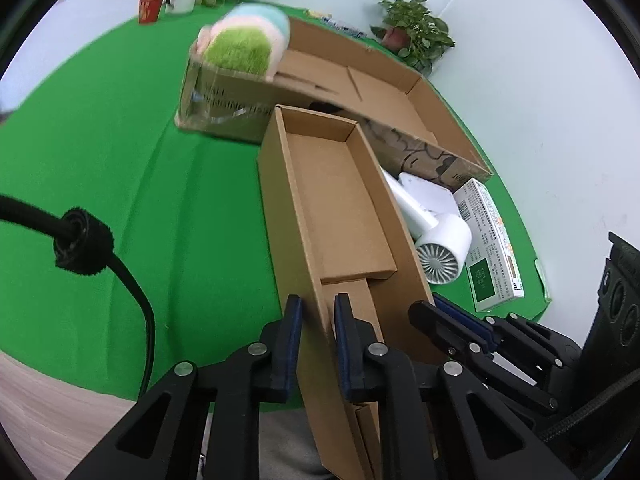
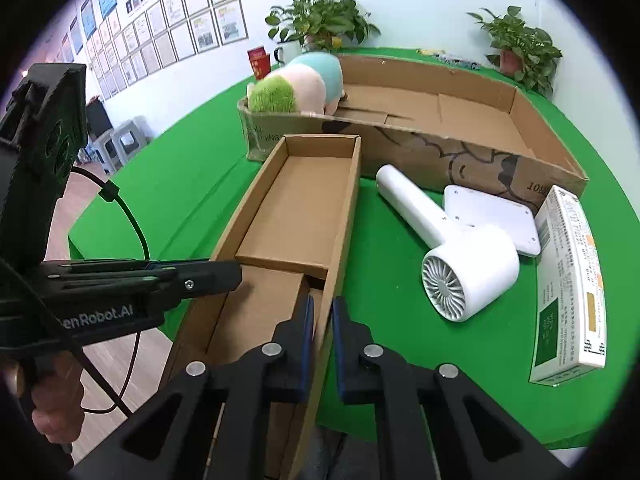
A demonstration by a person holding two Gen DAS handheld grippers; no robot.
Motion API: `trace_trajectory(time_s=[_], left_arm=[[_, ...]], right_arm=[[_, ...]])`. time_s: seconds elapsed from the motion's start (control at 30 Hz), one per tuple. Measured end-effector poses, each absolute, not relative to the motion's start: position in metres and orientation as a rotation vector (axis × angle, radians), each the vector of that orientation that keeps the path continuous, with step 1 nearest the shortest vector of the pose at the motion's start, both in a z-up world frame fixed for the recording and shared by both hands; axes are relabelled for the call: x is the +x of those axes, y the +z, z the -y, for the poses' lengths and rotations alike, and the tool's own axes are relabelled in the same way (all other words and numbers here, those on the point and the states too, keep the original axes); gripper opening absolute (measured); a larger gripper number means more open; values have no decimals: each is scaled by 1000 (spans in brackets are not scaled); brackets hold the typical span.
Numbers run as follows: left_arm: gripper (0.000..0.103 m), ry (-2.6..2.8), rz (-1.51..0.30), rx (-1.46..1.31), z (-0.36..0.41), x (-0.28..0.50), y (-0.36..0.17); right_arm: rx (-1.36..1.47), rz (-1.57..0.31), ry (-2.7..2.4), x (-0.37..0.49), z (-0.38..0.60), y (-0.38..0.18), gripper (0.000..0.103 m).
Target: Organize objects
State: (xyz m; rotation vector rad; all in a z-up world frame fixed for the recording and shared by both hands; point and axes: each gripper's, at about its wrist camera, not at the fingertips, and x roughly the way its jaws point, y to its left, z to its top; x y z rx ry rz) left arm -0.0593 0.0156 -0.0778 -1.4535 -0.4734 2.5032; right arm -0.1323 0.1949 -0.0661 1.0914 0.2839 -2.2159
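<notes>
A long narrow open cardboard box (image 1: 340, 200) (image 2: 300, 208) lies on the green table, its near end at the table edge. My left gripper (image 1: 318, 320) is shut on its left wall. My right gripper (image 2: 322, 320) is shut on its right wall, and also shows in the left wrist view (image 1: 440, 316). A white hair dryer (image 2: 452, 248) (image 1: 436, 236), a flat white device (image 2: 492, 216) and a white-green carton (image 2: 568, 292) (image 1: 492, 240) lie right of the box. A plush toy (image 2: 296, 84) (image 1: 244, 44) sits in the large cardboard tray (image 2: 472, 112) (image 1: 380, 92) behind.
Potted plants (image 2: 324, 20) (image 2: 520, 48), a white mug (image 2: 286, 54) and a red booklet (image 2: 260, 62) stand at the table's far edge. The left gripper's cable (image 1: 132, 292) hangs over the table's left side. Wooden floor (image 2: 104, 192) and stools lie to the left.
</notes>
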Motion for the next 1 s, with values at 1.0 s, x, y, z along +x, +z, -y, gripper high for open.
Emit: trace_trajectory(time_s=[1.0], left_arm=[[9,2769,165,-994,-68,-131,116]], right_arm=[[612,-155,-2430,-186,-210,76,9]])
